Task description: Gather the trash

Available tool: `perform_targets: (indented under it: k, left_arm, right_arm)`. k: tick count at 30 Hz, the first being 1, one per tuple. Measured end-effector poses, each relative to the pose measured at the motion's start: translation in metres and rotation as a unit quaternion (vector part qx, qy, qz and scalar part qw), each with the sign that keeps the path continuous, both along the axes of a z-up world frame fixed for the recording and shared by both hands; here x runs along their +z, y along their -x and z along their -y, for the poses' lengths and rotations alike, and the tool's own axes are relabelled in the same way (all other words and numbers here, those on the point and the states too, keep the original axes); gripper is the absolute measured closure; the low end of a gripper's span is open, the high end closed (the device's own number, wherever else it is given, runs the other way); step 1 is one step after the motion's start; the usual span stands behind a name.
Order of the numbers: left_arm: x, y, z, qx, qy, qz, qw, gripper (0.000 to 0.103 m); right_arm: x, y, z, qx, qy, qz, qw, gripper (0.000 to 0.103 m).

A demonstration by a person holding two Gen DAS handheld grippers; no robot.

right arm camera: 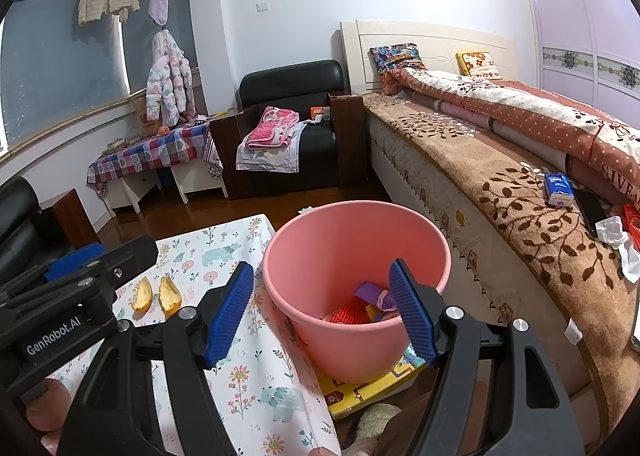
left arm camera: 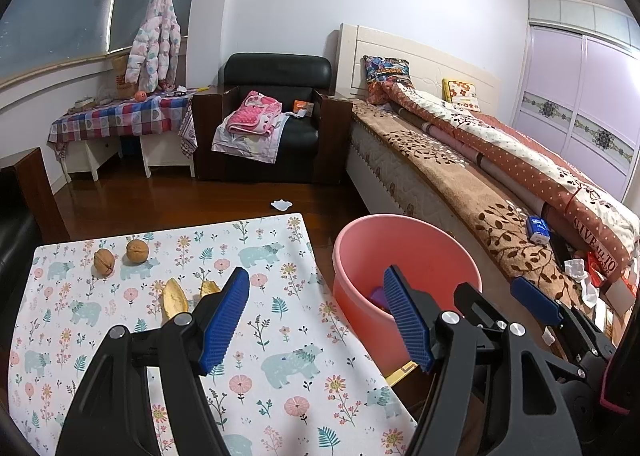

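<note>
Two orange peels (left arm camera: 174, 298) (right arm camera: 170, 296) and two walnuts (left arm camera: 104, 261) lie on the floral-cloth table (left arm camera: 280, 336) (right arm camera: 256, 376). A pink bucket (left arm camera: 420, 252) (right arm camera: 340, 240) stands right of the table, with purple and red trash (right arm camera: 376, 296) at its bottom. My left gripper (left arm camera: 316, 320) hangs open over the table's right edge, nothing between its pads, with the peels just left of its left finger. My right gripper (right arm camera: 320, 316) is open above the bucket's near rim, holding nothing. Each gripper shows at the side of the other's view.
A bed (left arm camera: 460, 184) (right arm camera: 500, 192) runs along the right, with a blue tissue pack (right arm camera: 558, 184) and crumpled white tissues (right arm camera: 612, 230) on it. A yellow book (right arm camera: 368, 388) lies under the bucket. A white scrap (left arm camera: 281, 204) lies on the wood floor before a black armchair (left arm camera: 276, 116).
</note>
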State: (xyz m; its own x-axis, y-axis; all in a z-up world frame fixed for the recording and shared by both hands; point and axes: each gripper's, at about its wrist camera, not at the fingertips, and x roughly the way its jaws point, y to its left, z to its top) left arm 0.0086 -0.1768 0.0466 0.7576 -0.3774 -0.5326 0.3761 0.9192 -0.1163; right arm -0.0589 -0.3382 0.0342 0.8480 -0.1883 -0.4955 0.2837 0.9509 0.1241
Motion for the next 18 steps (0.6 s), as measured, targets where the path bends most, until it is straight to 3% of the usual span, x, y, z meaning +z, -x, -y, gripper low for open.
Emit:
perform_targets:
  k: [18]
  left_arm:
    - [-0.009,0.001,0.001,-0.004,0.000,-0.005,1.0000,0.034]
  right_arm:
    - [-0.014,0.002,-0.002,-0.004,0.003,-0.007,1.000,0.032]
